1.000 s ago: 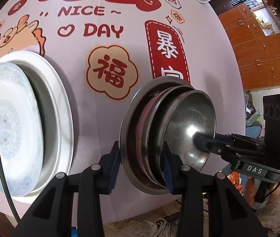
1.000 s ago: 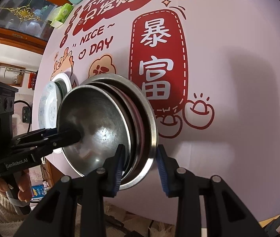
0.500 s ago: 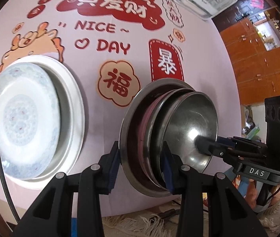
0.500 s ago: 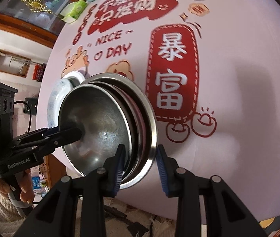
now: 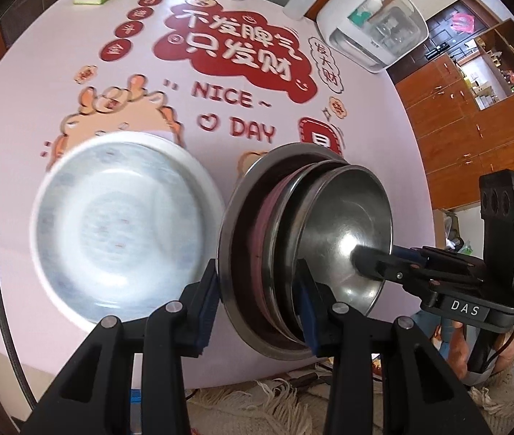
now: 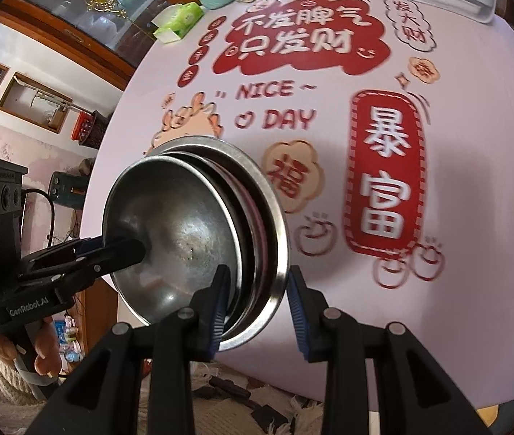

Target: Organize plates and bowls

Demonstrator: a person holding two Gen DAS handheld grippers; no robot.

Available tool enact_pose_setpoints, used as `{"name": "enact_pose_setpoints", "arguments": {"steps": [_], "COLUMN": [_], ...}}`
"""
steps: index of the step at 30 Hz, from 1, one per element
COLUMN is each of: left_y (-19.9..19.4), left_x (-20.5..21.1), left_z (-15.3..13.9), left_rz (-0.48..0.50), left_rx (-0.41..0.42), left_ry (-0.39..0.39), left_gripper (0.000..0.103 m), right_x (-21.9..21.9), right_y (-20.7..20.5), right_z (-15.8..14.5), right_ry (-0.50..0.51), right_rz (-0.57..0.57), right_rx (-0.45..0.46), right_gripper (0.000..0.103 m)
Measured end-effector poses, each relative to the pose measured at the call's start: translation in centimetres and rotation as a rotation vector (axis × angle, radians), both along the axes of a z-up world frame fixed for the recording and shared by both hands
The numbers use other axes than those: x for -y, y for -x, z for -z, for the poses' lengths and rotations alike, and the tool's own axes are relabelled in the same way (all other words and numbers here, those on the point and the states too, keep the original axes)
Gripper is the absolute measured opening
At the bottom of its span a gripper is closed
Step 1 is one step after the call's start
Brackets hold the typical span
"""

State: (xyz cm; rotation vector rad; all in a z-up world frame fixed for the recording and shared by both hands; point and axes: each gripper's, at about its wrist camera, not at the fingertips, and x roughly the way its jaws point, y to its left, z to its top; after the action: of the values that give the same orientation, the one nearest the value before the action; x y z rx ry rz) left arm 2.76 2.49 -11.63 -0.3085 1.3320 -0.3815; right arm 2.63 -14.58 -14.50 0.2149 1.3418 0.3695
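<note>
Bench (image 5: 376, 116) cover reads "NICE ~ DAY". The right hand-held gripper (image 6: 257, 299), marked "DAS", and the left hand-held gripper (image 5: 258, 302), marked "GenRobot.AI", each clamp opposite rims of the nested steel bowl stack (image 5: 304, 246), held on edge. White plates (image 5: 119, 232) lie left of it.

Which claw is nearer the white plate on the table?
Left. The left claw grips the bowl stack on the side beside the white plate; the right claw holds the far side.
</note>
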Motion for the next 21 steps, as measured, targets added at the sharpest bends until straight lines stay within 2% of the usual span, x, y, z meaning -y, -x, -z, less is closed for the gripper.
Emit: {"name": "enact_pose_setpoints", "arguments": {"steps": [9,16,21], "left_y": [-0.6,-2.3,-3.3], "left_x": [-8.5,-12.4,-13.4], "left_z": [0.9,5.0,7.2], "left_rz": [0.025,0.049,0.071], "left_rx": [-0.016,-0.086,-0.126], "left_ry": [-0.04,-0.064,-0.05], "left_gripper": [0.038,0.038,0.038], "right_x": [-8.0,-12.1,-13.5], "right_y": [-1.1,-2.5,-3.3], "right_z": [1.9,4.1,4.8], "right_ry": [-0.018,0.006,0.042], "right_rz": [0.027,0.061,0.083], "right_rx": [-0.026,-0.044,-0.045], "right_gripper": [0.032,0.032,0.032]}}
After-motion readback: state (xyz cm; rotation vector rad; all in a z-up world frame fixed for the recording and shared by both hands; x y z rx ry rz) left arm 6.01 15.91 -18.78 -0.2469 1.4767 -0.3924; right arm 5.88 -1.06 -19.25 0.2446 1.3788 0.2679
